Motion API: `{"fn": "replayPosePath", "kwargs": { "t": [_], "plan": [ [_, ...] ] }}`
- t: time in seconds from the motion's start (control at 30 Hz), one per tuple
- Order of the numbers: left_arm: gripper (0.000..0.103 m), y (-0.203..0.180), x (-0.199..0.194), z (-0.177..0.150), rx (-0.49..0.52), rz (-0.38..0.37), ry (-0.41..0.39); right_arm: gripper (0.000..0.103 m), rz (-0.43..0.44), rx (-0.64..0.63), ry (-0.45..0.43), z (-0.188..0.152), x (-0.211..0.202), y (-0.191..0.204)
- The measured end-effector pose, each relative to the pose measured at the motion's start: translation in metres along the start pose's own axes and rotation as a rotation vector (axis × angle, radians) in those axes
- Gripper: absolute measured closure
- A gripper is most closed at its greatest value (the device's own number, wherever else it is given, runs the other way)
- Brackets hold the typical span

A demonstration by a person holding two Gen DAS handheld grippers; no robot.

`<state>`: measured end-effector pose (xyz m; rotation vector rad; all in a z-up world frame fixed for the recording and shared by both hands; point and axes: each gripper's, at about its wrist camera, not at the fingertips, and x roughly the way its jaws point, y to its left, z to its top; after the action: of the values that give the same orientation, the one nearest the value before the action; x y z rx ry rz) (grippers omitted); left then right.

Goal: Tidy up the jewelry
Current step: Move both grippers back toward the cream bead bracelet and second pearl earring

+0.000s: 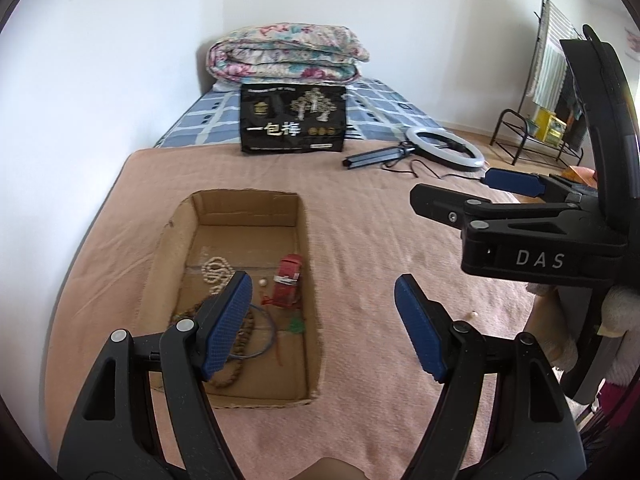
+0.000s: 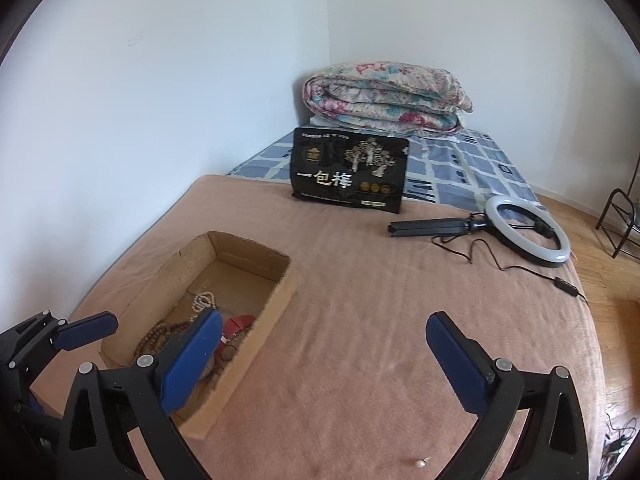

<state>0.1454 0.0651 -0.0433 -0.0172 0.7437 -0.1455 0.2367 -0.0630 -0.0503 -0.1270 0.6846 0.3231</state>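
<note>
An open cardboard box (image 1: 184, 216) (image 2: 276, 292) lies on the pink blanket. It holds a white bead necklace (image 1: 216, 270) (image 2: 204, 300), a brown bead string (image 1: 236, 364) (image 2: 160, 336), a blue cord loop (image 1: 268, 332), a red item (image 1: 286, 280) (image 2: 238, 326) and a small pearl (image 1: 262, 282). A small pearl earring (image 1: 473, 315) (image 2: 422, 461) lies loose on the blanket, right of the box. My left gripper (image 1: 320, 328) is open and empty, hovering over the box's right edge. My right gripper (image 2: 324, 360) is open and empty, above the blanket right of the box; it also shows in the left wrist view (image 1: 460, 196).
A black snack bag (image 1: 294, 118) (image 2: 350, 170) stands behind the box. A ring light with tripod and cable (image 1: 444, 148) (image 2: 524, 234) lies at the back right. A folded floral quilt (image 1: 288, 54) (image 2: 386, 96) sits at the bed's head. A metal rack (image 1: 536, 132) stands on the floor.
</note>
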Motion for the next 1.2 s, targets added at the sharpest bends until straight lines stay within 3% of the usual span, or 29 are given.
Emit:
{"fn": "replayPosePath", "kwargs": {
  "t": [0.4,0.83,1.2],
  "plan": [
    [0.027,-0.059,0.006,0.000,0.090,-0.068,0.005,0.000,-0.072,0.038,0.009,-0.024,-0.028,-0.067],
    [0.027,-0.107,0.028,-0.009,0.176,-0.149,0.057,0.000,-0.136,0.100,0.048,-0.054,-0.031,-0.138],
    [0.041,-0.138,0.060,-0.024,0.215,-0.229,0.135,0.000,-0.190,0.175,0.119,-0.083,-0.008,-0.191]
  ]
}}
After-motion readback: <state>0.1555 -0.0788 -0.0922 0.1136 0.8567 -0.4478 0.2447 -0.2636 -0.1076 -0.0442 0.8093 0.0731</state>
